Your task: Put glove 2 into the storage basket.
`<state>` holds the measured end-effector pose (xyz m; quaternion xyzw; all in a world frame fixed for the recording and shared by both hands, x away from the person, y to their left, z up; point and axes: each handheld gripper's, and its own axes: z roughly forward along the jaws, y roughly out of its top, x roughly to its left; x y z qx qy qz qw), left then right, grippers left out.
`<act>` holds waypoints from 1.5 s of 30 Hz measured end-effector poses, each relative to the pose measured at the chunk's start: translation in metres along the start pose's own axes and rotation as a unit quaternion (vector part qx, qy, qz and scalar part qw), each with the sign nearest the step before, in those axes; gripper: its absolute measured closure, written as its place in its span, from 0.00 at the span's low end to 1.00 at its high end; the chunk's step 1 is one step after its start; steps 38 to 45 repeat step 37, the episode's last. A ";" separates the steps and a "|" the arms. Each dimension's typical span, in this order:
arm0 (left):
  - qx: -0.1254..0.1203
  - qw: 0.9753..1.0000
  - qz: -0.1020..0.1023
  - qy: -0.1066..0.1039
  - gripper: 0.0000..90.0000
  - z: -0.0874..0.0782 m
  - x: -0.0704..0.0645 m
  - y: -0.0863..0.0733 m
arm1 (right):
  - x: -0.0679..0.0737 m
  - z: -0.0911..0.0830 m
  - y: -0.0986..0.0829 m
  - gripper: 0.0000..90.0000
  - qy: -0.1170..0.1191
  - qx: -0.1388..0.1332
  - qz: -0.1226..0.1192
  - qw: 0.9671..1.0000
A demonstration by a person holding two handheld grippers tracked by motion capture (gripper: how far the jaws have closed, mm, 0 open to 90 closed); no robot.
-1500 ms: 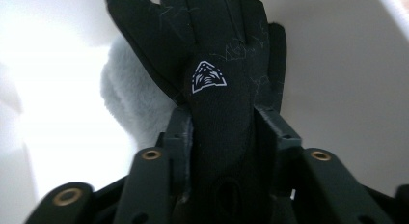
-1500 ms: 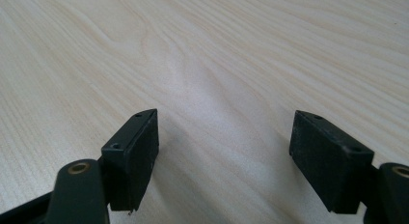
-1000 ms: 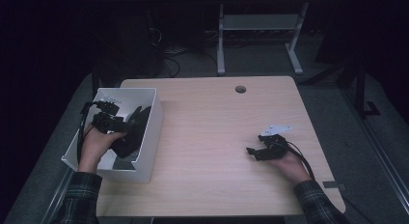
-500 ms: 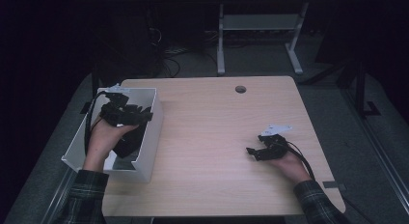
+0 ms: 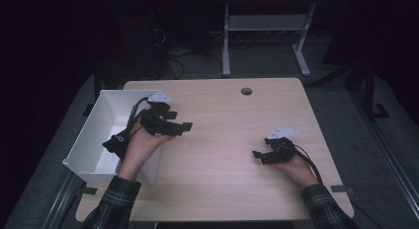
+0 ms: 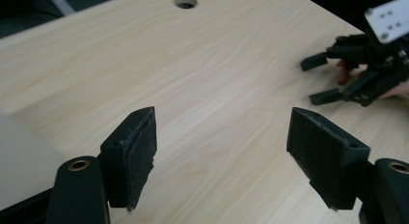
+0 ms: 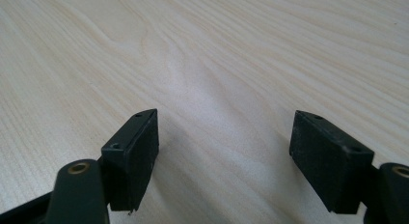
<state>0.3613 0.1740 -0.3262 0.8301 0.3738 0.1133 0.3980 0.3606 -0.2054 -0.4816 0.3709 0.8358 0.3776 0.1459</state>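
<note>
The tabletop [image 5: 222, 140] is light wood with a small round hole [image 5: 246, 91]. A white box [image 5: 91, 145] sits at its left edge.

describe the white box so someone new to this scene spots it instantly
Start at the wooden table and go to its left edge. The white box sits there, open-topped, beside the left hand-held gripper. It is the one white container there, with something dark lying inside.

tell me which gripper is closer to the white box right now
Left. The left gripper is open just past the right wall of the white box, over the table. The right gripper rests open far across the tabletop, near its right side.
</note>
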 end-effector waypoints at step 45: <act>0.095 0.992 0.070 -0.038 0.23 0.107 -0.037 -0.078 | 0.000 0.000 0.000 0.29 0.000 0.000 0.000 1.000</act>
